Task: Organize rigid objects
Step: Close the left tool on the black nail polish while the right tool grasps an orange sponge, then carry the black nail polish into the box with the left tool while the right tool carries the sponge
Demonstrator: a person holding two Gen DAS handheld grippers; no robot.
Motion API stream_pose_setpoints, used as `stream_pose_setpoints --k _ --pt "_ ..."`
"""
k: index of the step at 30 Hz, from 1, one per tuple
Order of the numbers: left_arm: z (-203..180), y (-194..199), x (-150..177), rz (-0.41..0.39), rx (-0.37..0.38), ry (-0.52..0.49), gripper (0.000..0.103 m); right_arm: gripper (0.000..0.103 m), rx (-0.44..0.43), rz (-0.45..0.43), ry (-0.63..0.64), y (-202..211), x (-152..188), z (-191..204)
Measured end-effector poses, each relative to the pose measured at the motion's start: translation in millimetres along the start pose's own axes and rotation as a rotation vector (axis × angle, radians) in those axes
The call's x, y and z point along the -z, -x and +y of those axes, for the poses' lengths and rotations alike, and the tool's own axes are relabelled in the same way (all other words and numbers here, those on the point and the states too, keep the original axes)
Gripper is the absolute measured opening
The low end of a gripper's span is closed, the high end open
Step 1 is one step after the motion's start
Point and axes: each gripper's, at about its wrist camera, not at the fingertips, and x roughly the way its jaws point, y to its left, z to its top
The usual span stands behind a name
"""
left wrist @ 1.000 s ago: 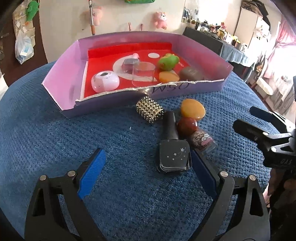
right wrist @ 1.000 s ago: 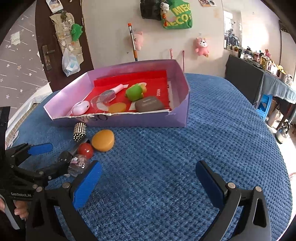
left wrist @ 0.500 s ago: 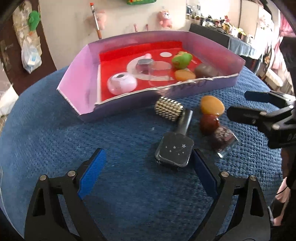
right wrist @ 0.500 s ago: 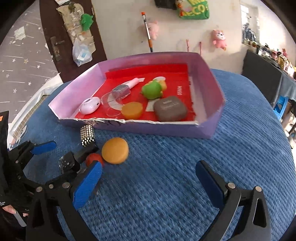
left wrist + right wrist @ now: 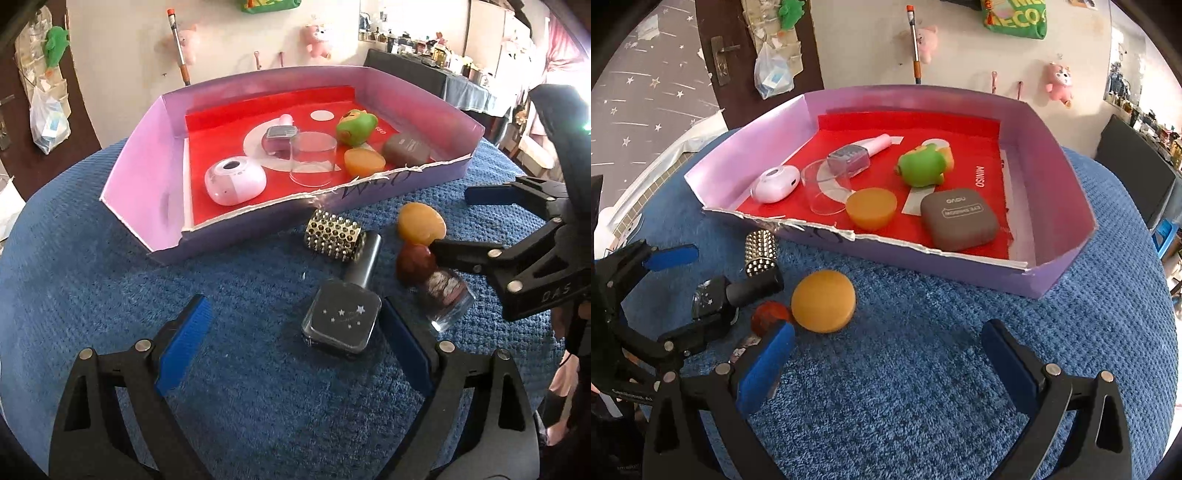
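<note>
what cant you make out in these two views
- Small glittery bottle: left wrist view, top hidden by the right gripper's finger; right wrist view, almost all behind that gripper's blue pad.
- Lettering on the box front wall: torn edge cuts it.
- Shelf items, far right: too small.

A purple box (image 5: 140, 192) with a red floor and a torn front wall holds 7 things: a white pod (image 5: 234, 180), a clear cup (image 5: 313, 158), a capped pink tube (image 5: 280, 133), a green toy (image 5: 355, 127), an orange puck (image 5: 364, 161) and a grey case (image 5: 405, 148). Just in front of it, on the blue bench (image 5: 92, 295), lie a studded gold roller (image 5: 334, 235), a black star-printed bottle (image 5: 343, 319) on its side, a second orange puck (image 5: 421, 223), a red ball (image 5: 415, 263) and a small glitter jar (image 5: 448, 295), all close together.
</note>
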Motion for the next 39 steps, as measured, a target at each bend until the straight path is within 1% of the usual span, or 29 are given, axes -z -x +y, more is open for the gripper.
stream_pose_setpoints --k 1,2,4,8,10,11,12,13,14,16,17,19,21,23,25,29,33,39 --pt "0 -1 0 0.001 0.014 0.001 0.082 0.103 0.003 0.005 0.006 -3 -1 1" --pt "0 -2 -1 0.005 0.034 0.003 0.079 0.103 0.005 0.008 0.011 -4 -2 2" --pt "-2 -3 -1 0.01 0.063 -0.002 0.068 0.103 0.002 0.004 0.024 -7 -5 5" --pt "-6 -3 -1 0.008 0.071 -0.023 0.061 0.094 -0.017 0.004 0.035 -10 -9 8" --pt "-8 -3 -1 0.004 0.08 -0.031 0.054 0.089 -0.021 0.0 0.05 -11 -11 12" --pt "-9 -3 -1 0.001 0.085 -0.034 0.052 0.085 -0.024 -0.002 0.057 -11 -11 13" --pt "-10 -2 -1 -0.004 0.102 -0.037 0.043 0.079 -0.03 -0.006 0.064 -11 -12 15" --pt "-10 -2 -1 -0.006 0.122 -0.036 0.038 0.077 -0.033 -0.01 0.07 -11 -12 17" --pt "-11 -2 -2 -0.008 0.123 -0.033 0.038 0.071 -0.04 -0.014 0.077 -11 -12 19" --pt "-10 -2 -2 -0.008 0.123 -0.025 0.038 0.053 -0.062 -0.024 0.09 -9 -11 23" --pt "-10 -1 -1 -0.009 0.12 -0.021 0.038 0.04 -0.084 -0.027 0.095 -7 -10 25" --pt "-9 5 -1 -0.022 0.124 -0.011 0.037 0.04 -0.08 -0.033 0.097 -4 -7 28" --pt "-9 13 -2 -0.042 0.126 -0.009 0.037 0.04 -0.099 -0.038 0.081 0 -4 27" --pt "-8 19 -3 -0.058 0.123 -0.01 0.037 0.04 -0.11 -0.057 0.06 7 -2 25" --pt "-8 23 -4 -0.066 0.126 -0.015 0.037 0.04 -0.104 -0.08 0.055 16 -1 26" --pt "-7 24 -2 -0.065 0.125 -0.014 0.037 0.04 -0.109 -0.1 0.052 26 0 27" --pt "-6 24 2 -0.055 0.131 -0.004 0.037 0.04 -0.111 -0.1 0.042 30 1 25" --pt "-5 27 3 -0.061 0.132 -0.003 0.036 0.04 -0.113 -0.101 0.031 32 3 23"
